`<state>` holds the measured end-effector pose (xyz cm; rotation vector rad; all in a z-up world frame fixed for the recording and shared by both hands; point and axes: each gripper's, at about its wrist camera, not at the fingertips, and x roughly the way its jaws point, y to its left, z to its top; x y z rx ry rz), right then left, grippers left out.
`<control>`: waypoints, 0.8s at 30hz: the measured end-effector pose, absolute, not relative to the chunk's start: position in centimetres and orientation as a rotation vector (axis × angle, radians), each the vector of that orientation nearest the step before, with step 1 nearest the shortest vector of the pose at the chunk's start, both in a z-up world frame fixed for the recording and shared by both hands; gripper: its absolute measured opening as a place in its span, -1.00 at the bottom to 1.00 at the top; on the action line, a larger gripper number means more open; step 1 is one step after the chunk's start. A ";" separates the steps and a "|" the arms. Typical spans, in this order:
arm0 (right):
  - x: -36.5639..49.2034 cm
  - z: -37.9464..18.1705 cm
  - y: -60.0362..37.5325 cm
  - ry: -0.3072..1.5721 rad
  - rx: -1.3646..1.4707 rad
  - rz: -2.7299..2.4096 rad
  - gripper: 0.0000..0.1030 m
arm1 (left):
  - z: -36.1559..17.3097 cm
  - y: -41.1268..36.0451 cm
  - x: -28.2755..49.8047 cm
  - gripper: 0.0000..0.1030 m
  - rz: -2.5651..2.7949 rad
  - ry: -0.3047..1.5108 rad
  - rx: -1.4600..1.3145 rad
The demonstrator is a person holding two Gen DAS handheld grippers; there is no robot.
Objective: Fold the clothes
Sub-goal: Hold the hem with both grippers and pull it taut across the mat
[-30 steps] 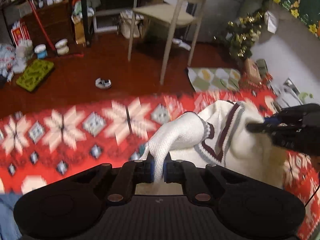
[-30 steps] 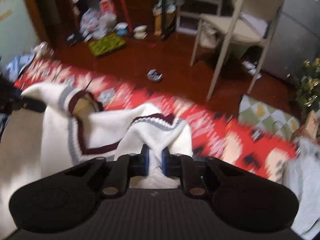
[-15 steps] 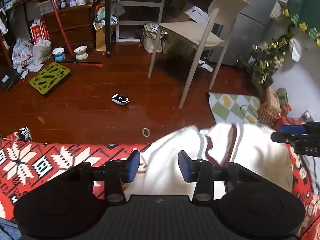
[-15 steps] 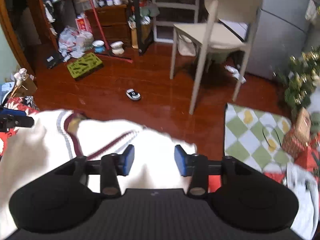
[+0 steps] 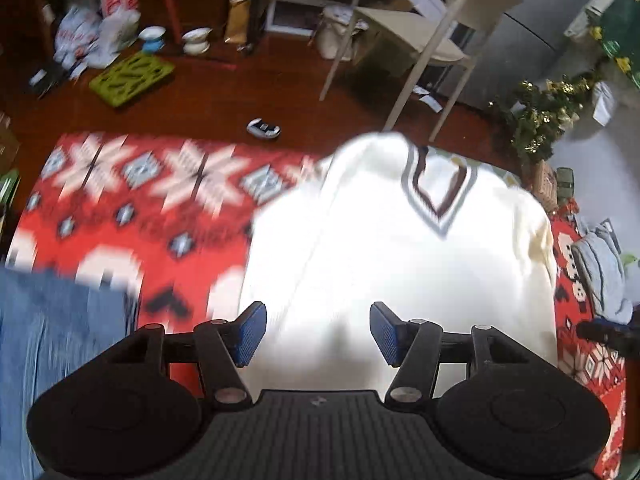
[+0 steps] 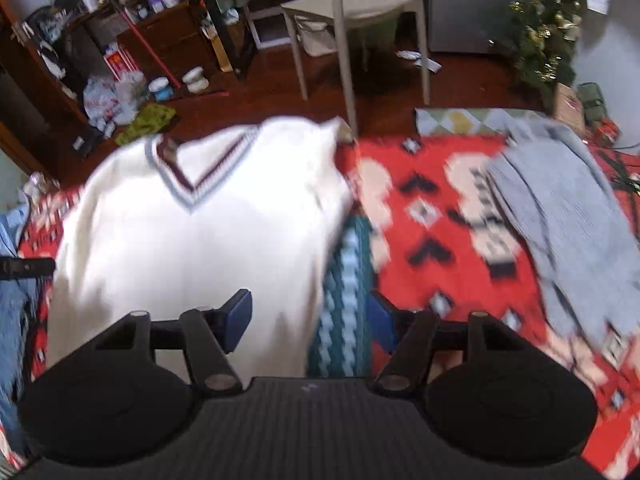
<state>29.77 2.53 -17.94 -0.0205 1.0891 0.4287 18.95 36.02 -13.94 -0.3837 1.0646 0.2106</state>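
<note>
A glossy dark red wooden floor (image 5: 200, 112) is running behind a red woven blanket (image 5: 132, 200) patterned with blocky white snowflakes and grey diamonds; in the right wrist view the same blanket (image 6: 432, 240) is also showing a teal zigzag stripe. Beyond it a pale moulded chair (image 5: 432, 32) on slim tapered legs is standing near a tinsel-hung little tree (image 5: 548, 116), and a flat green perforated tray (image 5: 132, 78) and a small oval black-and-white gadget (image 5: 263, 128) are lying on the floor.

The white knitted sweater (image 5: 400, 264) is lying spread flat on the blanket, front up, its V-neck edged with maroon and grey ribbed bands. In the right wrist view the sweater (image 6: 192, 232) is filling the left half, soft and rounded at the shoulders, though motion blur is hiding the stitch texture.

The left tongs (image 5: 318, 334) are hovering above the sweater's lower part; their blue ribbed pads (image 5: 250, 334) are standing wide apart after just having been opening, with cloth below them but nothing pinched. The right tongs (image 6: 308, 322) are likewise gaping after just having been opening, holding nothing, over the sweater's right edge and the teal stripe.

A blue denim-like cloth (image 5: 60, 340) is lying at the left, and a grey-blue ribbed knit garment (image 6: 560, 220) is lying crumpled at the right.
</note>
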 end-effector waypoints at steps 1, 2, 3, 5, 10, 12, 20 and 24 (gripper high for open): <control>28.7 -17.9 1.9 1.100 -0.024 0.418 0.15 | -14.0 35.7 17.9 0.10 0.222 1.069 -0.390; 27.6 -17.9 1.3 1.114 -0.024 0.409 0.15 | -14.1 35.3 16.8 0.10 0.237 1.077 -0.398; 26.5 -18.0 0.7 1.132 -0.021 0.402 0.15 | -14.4 35.1 15.8 0.10 0.246 1.091 -0.409; 24.5 -18.4 -0.5 1.161 -0.031 0.375 0.15 | -15.0 34.6 14.0 0.10 0.257 1.121 -0.428; 20.5 -18.6 -2.8 1.207 -0.019 0.344 0.28 | -16.4 33.8 9.6 0.10 0.300 1.181 -0.471; 19.0 -18.8 -3.5 1.223 0.014 0.337 0.45 | -16.7 33.6 8.0 0.10 0.315 1.200 -0.491; 15.5 -19.6 -3.9 1.251 0.079 0.265 0.69 | -17.7 32.1 3.4 0.05 0.318 1.281 -0.524; 14.4 -20.3 -3.8 1.285 0.117 0.260 0.62 | -18.6 30.8 2.0 0.03 0.258 1.333 -0.545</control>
